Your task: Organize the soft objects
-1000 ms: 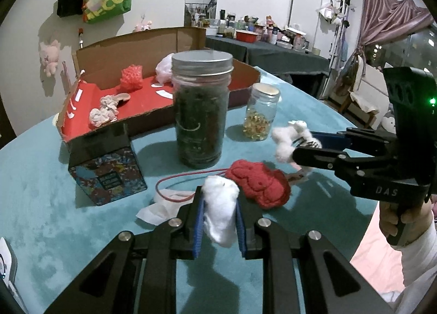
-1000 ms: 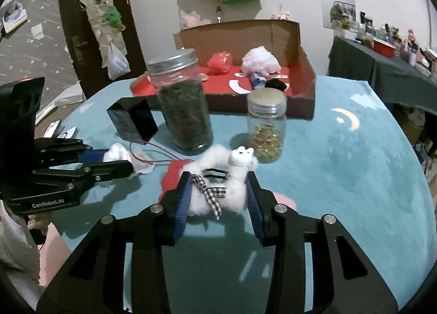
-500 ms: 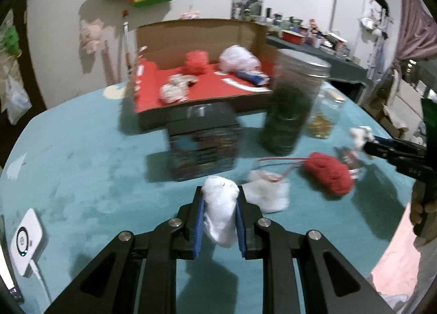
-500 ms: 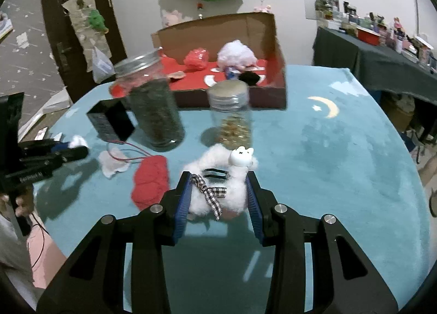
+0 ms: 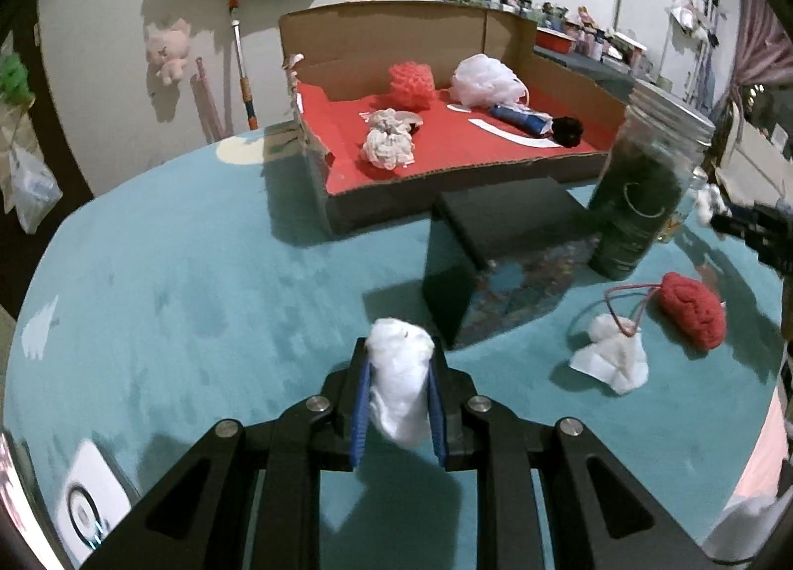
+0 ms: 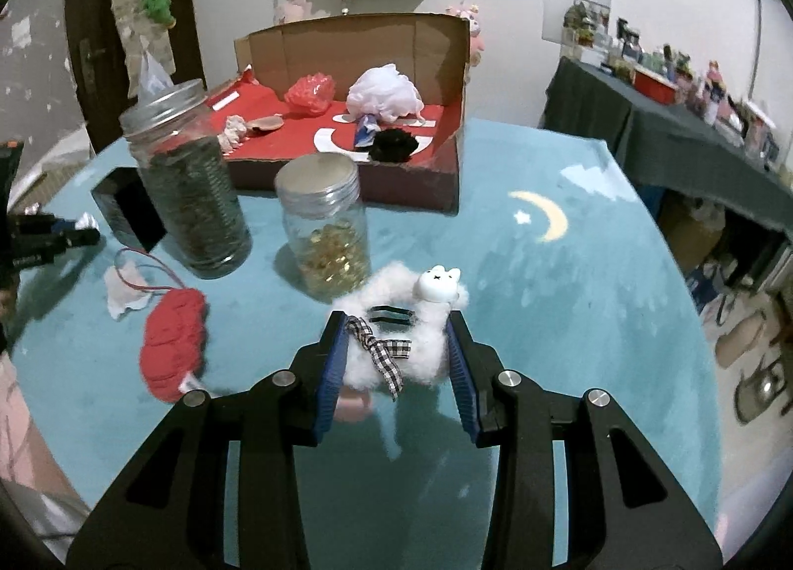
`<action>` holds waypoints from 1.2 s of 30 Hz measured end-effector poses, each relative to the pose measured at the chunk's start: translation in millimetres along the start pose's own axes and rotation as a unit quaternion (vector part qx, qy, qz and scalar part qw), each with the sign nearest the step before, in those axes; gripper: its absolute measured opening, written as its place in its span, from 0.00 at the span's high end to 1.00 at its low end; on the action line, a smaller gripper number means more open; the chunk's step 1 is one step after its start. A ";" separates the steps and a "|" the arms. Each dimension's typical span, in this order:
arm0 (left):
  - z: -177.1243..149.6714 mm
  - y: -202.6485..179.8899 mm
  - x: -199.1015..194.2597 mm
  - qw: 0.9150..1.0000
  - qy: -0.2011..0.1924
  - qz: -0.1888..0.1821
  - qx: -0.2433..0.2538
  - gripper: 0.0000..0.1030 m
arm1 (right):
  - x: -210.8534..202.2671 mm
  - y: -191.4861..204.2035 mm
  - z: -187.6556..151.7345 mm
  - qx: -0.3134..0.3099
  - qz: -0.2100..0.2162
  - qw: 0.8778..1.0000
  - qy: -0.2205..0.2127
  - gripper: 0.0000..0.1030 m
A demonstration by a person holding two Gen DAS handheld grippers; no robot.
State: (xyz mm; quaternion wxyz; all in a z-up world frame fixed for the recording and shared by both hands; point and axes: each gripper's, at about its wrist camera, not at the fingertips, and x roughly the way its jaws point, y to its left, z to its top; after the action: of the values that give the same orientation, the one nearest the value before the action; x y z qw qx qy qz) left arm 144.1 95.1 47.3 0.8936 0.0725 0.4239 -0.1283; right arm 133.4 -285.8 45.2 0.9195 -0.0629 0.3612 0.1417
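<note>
My left gripper (image 5: 399, 371) is shut on a white cotton wad (image 5: 400, 384), held above the teal tablecloth in front of the open cardboard box (image 5: 376, 39) with a red floor. My right gripper (image 6: 396, 347) is shut on a fluffy white toy with a checked ribbon (image 6: 411, 322), just in front of the small glass jar (image 6: 324, 223). Several soft things lie in the box: a red puff (image 5: 411, 83), a white mesh ball (image 5: 483, 80), a cream knitted piece (image 5: 389, 143), a black pompom (image 5: 567, 130). On the cloth lie a red knitted piece (image 5: 691, 314) and a white tissue (image 5: 612, 357).
A tall jar of dark leaves (image 5: 644, 183) and a dark patterned tin (image 5: 500, 267) stand in front of the box. A white device (image 5: 86, 505) lies at the near left table edge. The left gripper's tip (image 6: 59, 235) shows at the right wrist view's left edge.
The left gripper has swung leftward with the cotton wad, away from the jars and the red piece; the box now lies ahead. The right gripper has shifted a little right with the toy.
</note>
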 end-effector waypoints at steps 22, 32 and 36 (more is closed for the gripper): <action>82.3 4.7 8.0 0.994 -0.002 -0.026 0.108 0.79 | 27.9 -3.9 67.1 -0.135 -0.032 0.990 -0.001 0.64; 138.1 -16.9 34.7 0.990 0.012 -0.074 0.119 0.79 | 39.2 5.0 114.3 -0.154 0.009 0.988 -0.024 0.64; 154.7 -28.7 53.9 0.988 0.038 -0.100 0.114 0.79 | 54.9 11.3 133.0 -0.146 0.051 0.988 -0.011 0.64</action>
State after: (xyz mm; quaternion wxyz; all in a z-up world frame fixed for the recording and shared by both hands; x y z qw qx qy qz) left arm 282.8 21.7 102.3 0.8456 0.1360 0.4450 -0.2618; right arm 254.3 -234.3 104.9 0.8961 -0.1761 0.3290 0.2402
